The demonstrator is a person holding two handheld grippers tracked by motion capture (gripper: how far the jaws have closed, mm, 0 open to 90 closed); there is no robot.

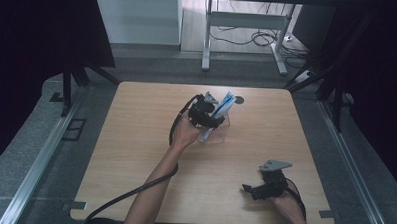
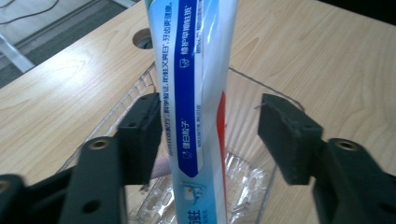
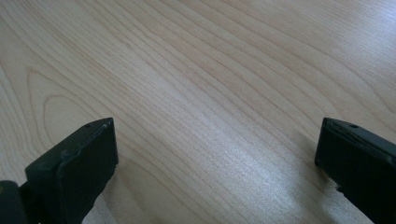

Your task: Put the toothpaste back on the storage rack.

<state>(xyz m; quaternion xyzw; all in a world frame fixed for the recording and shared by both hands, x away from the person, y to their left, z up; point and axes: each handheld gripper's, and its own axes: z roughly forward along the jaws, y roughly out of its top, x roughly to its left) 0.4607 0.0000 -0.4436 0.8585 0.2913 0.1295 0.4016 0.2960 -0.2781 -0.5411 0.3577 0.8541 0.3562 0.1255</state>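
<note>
- The toothpaste tube (image 2: pixel 198 93) stands nearly upright in a clear plastic cup (image 2: pixel 247 182) near the far middle of the bench (image 1: pixel 135 155); its long axis runs from the cup's bottom up and slightly away from the person, its flat crimped end uppermost.
- In the high view the tube (image 1: pixel 222 107) leans a little toward the far right, with its lower end down inside the cup (image 1: pixel 216 135).
- The left gripper view makes out the blue band with white printing along the tube, a red patch on its side and the ribbed cup bottom; the high view gives the cup's place on the bench and the cable hole just behind it.
- The left gripper (image 2: pixel 210 135) has its jaws parted on either side of the tube: one jaw lies close against it, the other stands clearly apart, so nothing is clamped.
- The right gripper (image 1: pixel 258 190) rests low over bare wood at the near right, jaws wide apart, holding nothing.
</note>
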